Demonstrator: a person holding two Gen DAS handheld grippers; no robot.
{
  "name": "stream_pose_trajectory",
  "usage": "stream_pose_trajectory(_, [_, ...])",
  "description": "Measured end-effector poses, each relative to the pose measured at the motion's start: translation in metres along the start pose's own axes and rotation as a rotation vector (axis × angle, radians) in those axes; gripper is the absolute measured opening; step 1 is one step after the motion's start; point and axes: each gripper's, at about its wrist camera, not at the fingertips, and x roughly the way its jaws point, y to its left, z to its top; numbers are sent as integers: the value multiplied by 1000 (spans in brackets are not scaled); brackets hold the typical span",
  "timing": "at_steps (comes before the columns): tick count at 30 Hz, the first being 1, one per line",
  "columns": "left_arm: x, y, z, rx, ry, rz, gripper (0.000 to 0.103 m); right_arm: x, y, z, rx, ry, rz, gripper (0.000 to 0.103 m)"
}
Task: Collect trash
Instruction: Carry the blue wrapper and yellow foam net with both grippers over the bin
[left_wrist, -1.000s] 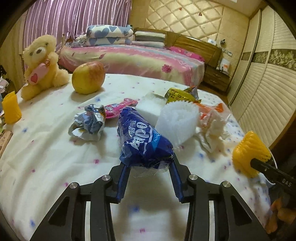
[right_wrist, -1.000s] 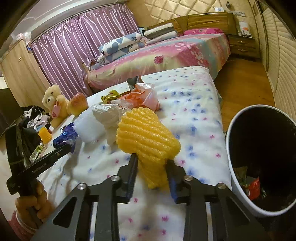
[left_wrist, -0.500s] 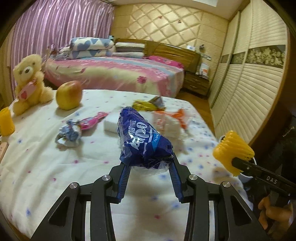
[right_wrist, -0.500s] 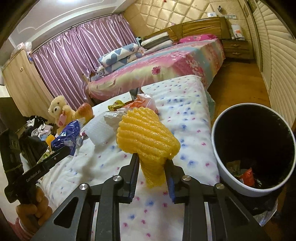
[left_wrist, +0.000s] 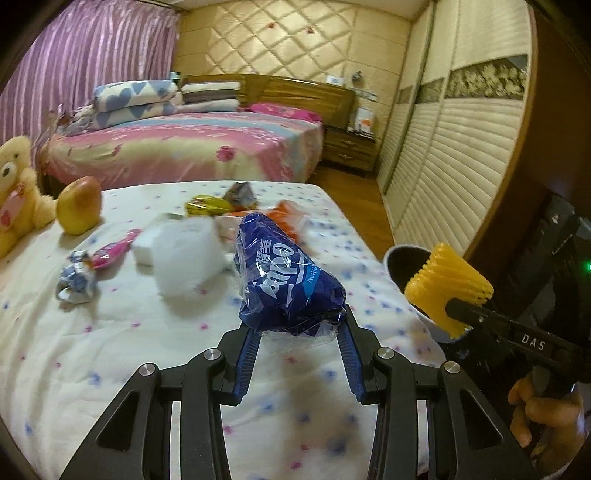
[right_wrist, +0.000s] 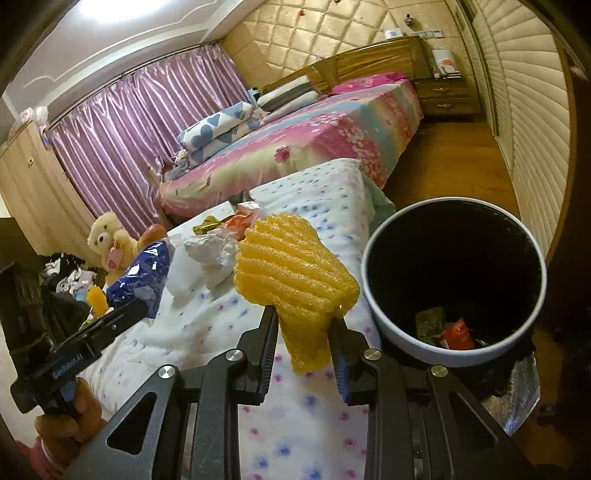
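My left gripper (left_wrist: 295, 325) is shut on a crumpled blue plastic wrapper (left_wrist: 284, 277), held above the white flowered bedspread (left_wrist: 110, 332). My right gripper (right_wrist: 303, 321) is shut on a ribbed yellow foam net (right_wrist: 291, 273), just left of the white trash bin (right_wrist: 454, 280) with a black inside and a few scraps at its bottom. In the left wrist view the foam net (left_wrist: 447, 280) hangs in front of the bin (left_wrist: 399, 258). More trash lies on the bedspread: white foam (left_wrist: 184, 254), a pink wrapper (left_wrist: 110, 251), a crumpled silver-blue wrapper (left_wrist: 75, 277), yellow and orange wrappers (left_wrist: 210, 205).
An apple (left_wrist: 79, 208) and a yellow teddy bear (left_wrist: 16, 184) sit at the bedspread's far left. A pink bed (left_wrist: 184, 147) stands behind, with a wooden nightstand (left_wrist: 351, 149) and slatted wardrobe doors (left_wrist: 443, 155) on the right. The bin stands on the wooden floor beside the bedspread's edge.
Both grippers have swung right toward the bin, keeping their loads. The bin has come closer and larger in the right wrist view, and it now shows in the left wrist view.
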Motion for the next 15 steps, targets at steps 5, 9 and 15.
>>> stream_pose_trajectory(5, [10,-16,3,32,14,-29,40,-7,-13,-2,23,-8,-18,27])
stream_pose_trajectory(9, [22,-26,6,56,25,-48,40,-11,-23,-1,43,-17,-37,27])
stream_pose_trajectory(15, [34,-39,7,85,39,-73,40,-19,-39,-2,68,-25,-67,27])
